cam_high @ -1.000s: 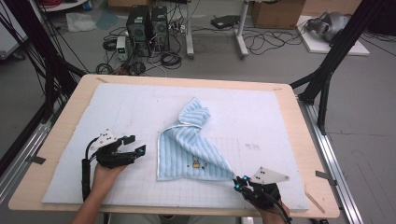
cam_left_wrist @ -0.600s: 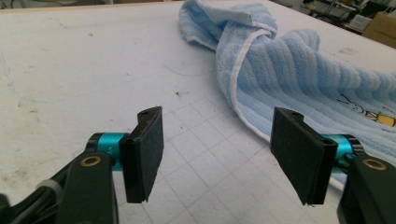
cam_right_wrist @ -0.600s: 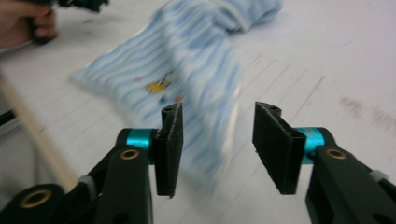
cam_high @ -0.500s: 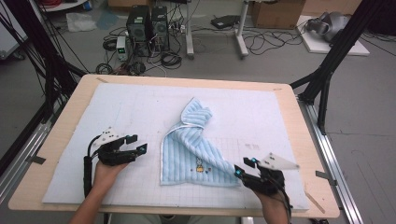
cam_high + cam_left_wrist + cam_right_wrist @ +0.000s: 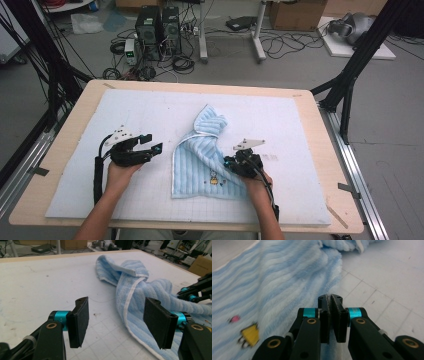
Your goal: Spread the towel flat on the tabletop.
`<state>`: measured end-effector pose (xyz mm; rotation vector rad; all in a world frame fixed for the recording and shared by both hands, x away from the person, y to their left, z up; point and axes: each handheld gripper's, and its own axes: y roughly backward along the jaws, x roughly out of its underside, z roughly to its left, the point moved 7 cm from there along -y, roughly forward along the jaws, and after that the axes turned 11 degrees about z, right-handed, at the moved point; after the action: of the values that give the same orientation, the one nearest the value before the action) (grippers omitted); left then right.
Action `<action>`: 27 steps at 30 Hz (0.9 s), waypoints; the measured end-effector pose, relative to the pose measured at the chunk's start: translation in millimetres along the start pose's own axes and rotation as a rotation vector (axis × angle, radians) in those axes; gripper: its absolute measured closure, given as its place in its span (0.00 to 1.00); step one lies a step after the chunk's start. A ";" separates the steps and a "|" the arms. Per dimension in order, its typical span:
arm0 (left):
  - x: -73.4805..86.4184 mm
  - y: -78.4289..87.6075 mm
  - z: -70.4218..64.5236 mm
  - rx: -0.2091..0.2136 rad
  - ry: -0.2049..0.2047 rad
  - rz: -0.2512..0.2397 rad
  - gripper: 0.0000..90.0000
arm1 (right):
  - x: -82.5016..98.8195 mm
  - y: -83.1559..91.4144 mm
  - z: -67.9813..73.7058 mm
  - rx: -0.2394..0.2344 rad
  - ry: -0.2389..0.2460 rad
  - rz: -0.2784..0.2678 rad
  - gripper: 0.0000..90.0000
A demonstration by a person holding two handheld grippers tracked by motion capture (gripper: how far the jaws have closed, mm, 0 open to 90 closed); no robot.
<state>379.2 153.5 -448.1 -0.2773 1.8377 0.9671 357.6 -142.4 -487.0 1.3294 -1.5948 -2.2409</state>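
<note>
Right gripper view: towel (image 5: 274, 285) edge beneath the meeting jaws

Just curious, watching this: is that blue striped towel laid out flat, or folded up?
Neither quite: the towel is partly folded and rumpled. Its far end is bunched into a peak, and one side lies doubled over on the white mat.

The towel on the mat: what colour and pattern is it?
Light blue towel with paler stripes and white edging; the stripes show best in the right gripper view.
</note>
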 end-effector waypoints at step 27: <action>-52.4 -99.5 -61.2 0.168 -0.114 0.095 0.40 | 34.7 60.0 -43.4 0.091 -0.073 -0.192 0.58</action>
<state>420.2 32.4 -441.5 -0.0317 1.8270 0.8680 342.3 -219.0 -462.8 1.5005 -1.6782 -2.3765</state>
